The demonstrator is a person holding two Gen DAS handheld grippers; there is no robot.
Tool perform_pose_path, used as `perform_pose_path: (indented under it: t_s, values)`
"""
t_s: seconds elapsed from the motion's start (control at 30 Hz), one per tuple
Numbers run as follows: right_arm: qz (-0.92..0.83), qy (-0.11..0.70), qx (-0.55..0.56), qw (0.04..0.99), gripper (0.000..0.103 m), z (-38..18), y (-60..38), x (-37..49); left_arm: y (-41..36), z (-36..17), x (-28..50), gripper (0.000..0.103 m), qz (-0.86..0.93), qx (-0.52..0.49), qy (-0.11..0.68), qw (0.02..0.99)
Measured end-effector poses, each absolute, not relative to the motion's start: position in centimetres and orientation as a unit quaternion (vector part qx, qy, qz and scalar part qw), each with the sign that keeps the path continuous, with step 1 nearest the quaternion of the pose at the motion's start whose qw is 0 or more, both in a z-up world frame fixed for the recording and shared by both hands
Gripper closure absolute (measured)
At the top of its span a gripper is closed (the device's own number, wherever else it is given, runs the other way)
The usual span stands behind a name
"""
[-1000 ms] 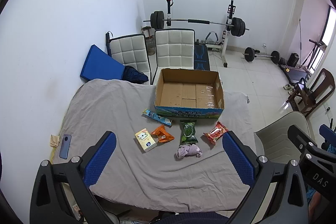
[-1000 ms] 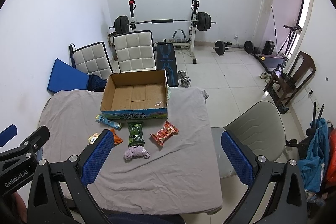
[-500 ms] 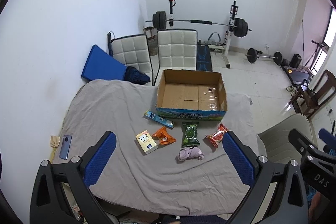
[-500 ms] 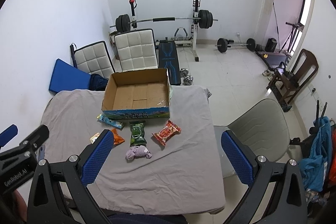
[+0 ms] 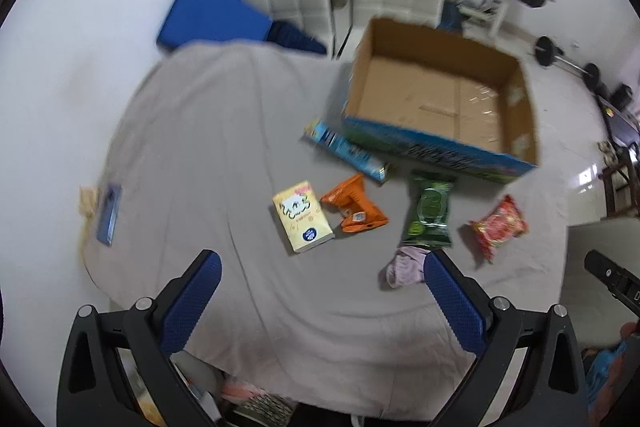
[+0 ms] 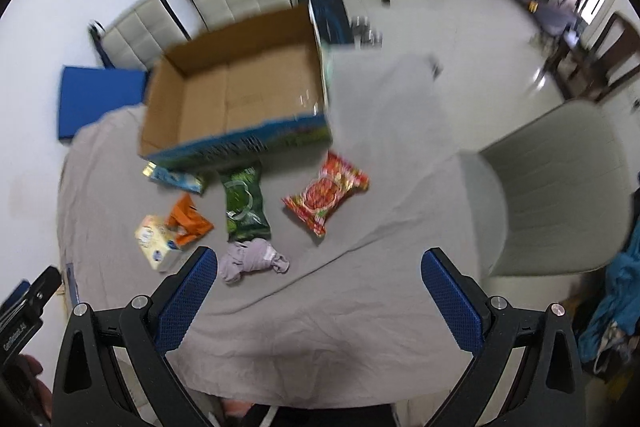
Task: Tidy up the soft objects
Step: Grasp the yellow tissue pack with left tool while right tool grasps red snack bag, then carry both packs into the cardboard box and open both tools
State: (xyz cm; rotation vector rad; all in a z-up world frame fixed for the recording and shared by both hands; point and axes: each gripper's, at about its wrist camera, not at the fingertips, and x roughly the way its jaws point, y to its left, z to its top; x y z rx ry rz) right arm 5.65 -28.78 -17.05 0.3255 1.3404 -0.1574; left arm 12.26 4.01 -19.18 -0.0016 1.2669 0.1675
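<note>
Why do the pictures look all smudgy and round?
Left wrist view: motion blur smears the cardboard box and the phone; the fisheye lens bends the table. Right wrist view: same smear on the red packet, with glare on the floor.

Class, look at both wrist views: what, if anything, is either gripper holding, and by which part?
Nothing is held. The left gripper and right gripper both have their jaws wide open above the grey cloth, with no item between them.
</note>
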Motion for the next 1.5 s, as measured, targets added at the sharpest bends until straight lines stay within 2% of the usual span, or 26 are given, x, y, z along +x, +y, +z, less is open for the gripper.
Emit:
perform_pose_path:
  t_s: [0.27,0.47,0.6,1.0,1.03,1.1,1.13,1.4,1.47,1.5]
  values:
    - [-0.093,0.682,0.190,0.700,0.000,-30.1,-30.3,12.4,7.7,-30.4,17.2,0.000,0.120,-0.077,0.675,0.724]
    - [-0.117,0.707,0.236,0.657,0.000,-36.3,-31.1,14.8,10.7,-36.7,20.0,0.000,0.132,-0.135,0.705,0.683]
    - [-0.135,0.717,0.243,0.640,0.000,-38.8,-31.0,15.4,12.5,-39.4,22.1,0.000,0.135,-0.158,0.715,0.667]
    - [-0.152,0.725,0.262,0.619,0.002,-42.9,-30.9,16.5,11.7,-46.8,24.4,0.002,0.102,-0.102,0.767,0.625]
    - [-0.152,0.725,0.259,0.619,0.004,-42.9,-30.9,16.5,11.4,-47.0,24.4,0.005,0.096,-0.099,0.767,0.626]
    - [-0.150,0.726,0.260,0.619,0.009,-42.9,-30.9,16.7,10.8,-47.6,24.3,0.026,0.086,-0.087,0.769,0.627]
    - [-0.148,0.726,0.261,0.619,0.011,-42.9,-30.6,16.8,10.6,-48.1,24.1,0.031,0.084,-0.082,0.770,0.627]
    - [-0.140,0.728,0.266,0.616,0.023,-43.3,-29.6,16.0,9.8,-48.6,22.2,0.036,0.072,-0.058,0.759,0.644]
    - [-0.139,0.730,0.254,0.619,0.039,-43.2,-29.7,15.8,9.4,-48.8,21.1,0.036,0.070,-0.052,0.761,0.643]
    - [-0.137,0.733,0.245,0.619,0.041,-43.3,-29.5,15.7,9.2,-48.8,20.8,0.036,0.069,-0.049,0.761,0.643]
